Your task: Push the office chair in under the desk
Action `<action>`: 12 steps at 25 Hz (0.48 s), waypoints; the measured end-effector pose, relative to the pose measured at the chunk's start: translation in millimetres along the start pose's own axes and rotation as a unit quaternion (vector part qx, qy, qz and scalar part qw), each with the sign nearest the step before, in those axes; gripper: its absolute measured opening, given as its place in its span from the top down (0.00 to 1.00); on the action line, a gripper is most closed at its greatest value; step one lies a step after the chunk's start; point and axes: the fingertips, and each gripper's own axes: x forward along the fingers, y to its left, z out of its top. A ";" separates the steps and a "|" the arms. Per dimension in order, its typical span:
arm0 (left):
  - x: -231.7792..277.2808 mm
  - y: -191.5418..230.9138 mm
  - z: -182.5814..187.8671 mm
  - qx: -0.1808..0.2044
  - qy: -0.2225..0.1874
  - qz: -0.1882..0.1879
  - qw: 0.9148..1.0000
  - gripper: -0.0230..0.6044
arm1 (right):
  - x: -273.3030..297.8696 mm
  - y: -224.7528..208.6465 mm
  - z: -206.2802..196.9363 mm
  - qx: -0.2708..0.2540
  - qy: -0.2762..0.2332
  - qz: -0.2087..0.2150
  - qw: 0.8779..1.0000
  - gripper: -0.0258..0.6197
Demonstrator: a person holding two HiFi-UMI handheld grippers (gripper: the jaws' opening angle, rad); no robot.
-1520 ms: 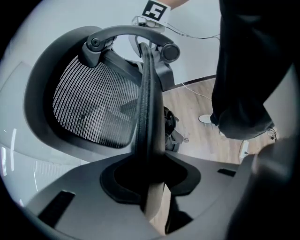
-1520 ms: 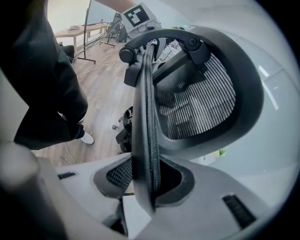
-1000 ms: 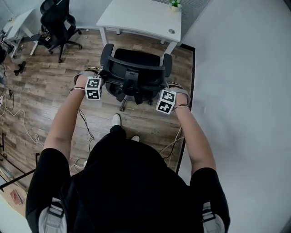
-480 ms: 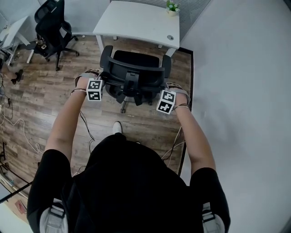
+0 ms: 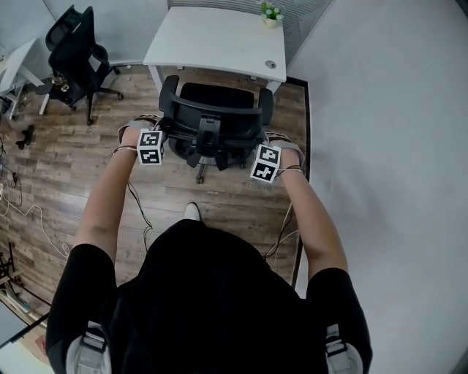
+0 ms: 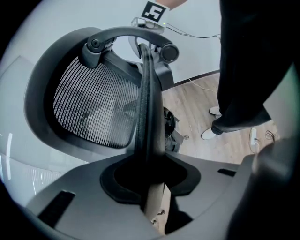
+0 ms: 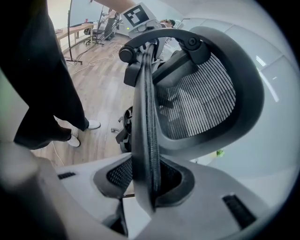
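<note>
Between the jaws of the left claw (image 6: 150, 180): one side edge of the office chair (image 5: 212, 120) backrest (image 6: 93, 103). The rim sits in the pads' notch and the claw is clenched on it.

Right claw (image 7: 146, 183): likewise clamped, on the opposite side edge of the backrest. The mesh panel shows beyond the jaws in both gripper views.

Head view: the chair stands between the two claws, backrest toward the person (image 5: 212, 292), seat on the far side.

Ahead of both claws, past the chair: white surface (image 5: 212, 36). The seat front meets its near edge; how far under it reaches, cannot tell.

Small potted plant (image 5: 270, 12) on the surface, ahead of the right claw.

Far to the left of the left claw: a second black chair (image 5: 73, 47), well apart.

Below both claws: wood floor (image 5: 80, 161), with cables (image 5: 29, 212) to the left.

Right of the right claw: white wall (image 5: 387, 146).
</note>
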 end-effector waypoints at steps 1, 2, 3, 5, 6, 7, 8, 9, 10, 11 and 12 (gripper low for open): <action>1.1 1.8 -0.5 0.001 0.000 0.000 1.000 0.79 | 0.9 -1.5 0.0 0.001 0.001 -0.001 1.000 0.77; 2.8 3.2 -1.3 0.002 0.000 0.000 1.000 0.79 | 2.8 -2.4 0.0 0.002 0.001 -0.002 1.000 0.77; 5.1 4.1 -2.6 0.003 0.001 0.000 1.000 0.79 | 5.3 -2.9 0.4 0.003 0.001 -0.004 1.000 0.77; 9.5 4.9 -6.2 0.004 0.002 -0.003 1.000 0.79 | 10.1 -3.3 2.3 0.006 0.003 -0.006 1.000 0.77; 11.0 5.9 -7.8 0.005 0.002 -0.003 1.000 0.79 | 11.9 -4.2 3.3 0.007 0.003 -0.006 1.000 0.77; 12.1 7.3 -8.8 0.006 0.001 -0.003 1.000 0.79 | 13.3 -5.5 3.9 0.008 0.004 -0.007 1.000 0.77; 12.9 8.7 -9.1 0.006 0.000 -0.002 1.000 0.79 | 14.3 -6.5 3.9 0.008 0.005 -0.007 1.000 0.77; 13.7 9.6 -9.0 0.007 -0.001 -0.001 1.000 0.79 | 15.2 -7.2 3.3 0.008 0.006 -0.007 1.000 0.77; 14.6 10.5 -8.8 0.008 -0.002 0.000 1.000 0.79 | 16.0 -7.8 2.7 0.009 0.007 -0.007 1.000 0.77; 15.6 11.7 -9.0 0.009 -0.002 0.000 1.000 0.79 | 17.0 -8.6 2.3 0.010 0.007 -0.008 1.000 0.77; 16.8 13.2 -9.6 0.010 -0.002 0.000 1.000 0.79 | 18.1 -9.3 2.3 0.011 0.007 -0.008 1.000 0.77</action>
